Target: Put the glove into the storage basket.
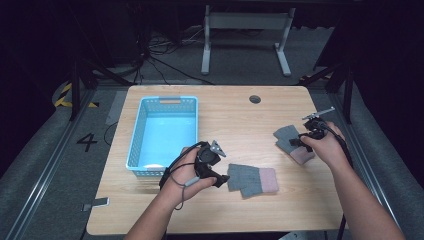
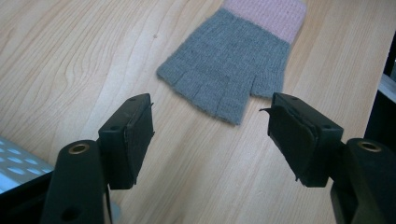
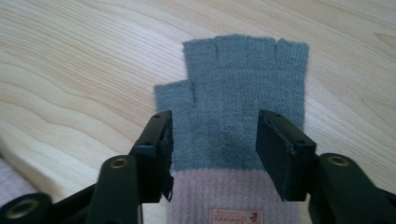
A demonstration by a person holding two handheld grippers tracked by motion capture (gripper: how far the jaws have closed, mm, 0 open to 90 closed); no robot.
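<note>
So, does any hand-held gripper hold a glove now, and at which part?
No. The right hand-held gripper stands open over its glove; the left hand-held gripper is open, short of the other glove.

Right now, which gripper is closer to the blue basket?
Left. The left gripper sits just beside the blue basket; the right gripper hovers over a glove farther away.

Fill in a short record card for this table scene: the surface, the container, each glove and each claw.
surface: wooden table
container: blue plastic basket, on the table's left part
near glove: grey fingerless glove with pink cuff, lying flat ahead of the left claw
far glove: matching grey and pink glove, flat on the table's right part, with a small label on its cuff
left claw: open, holding nothing
right claw: right claw open over the far glove, jaws on either side of it, not pressing on it
</note>
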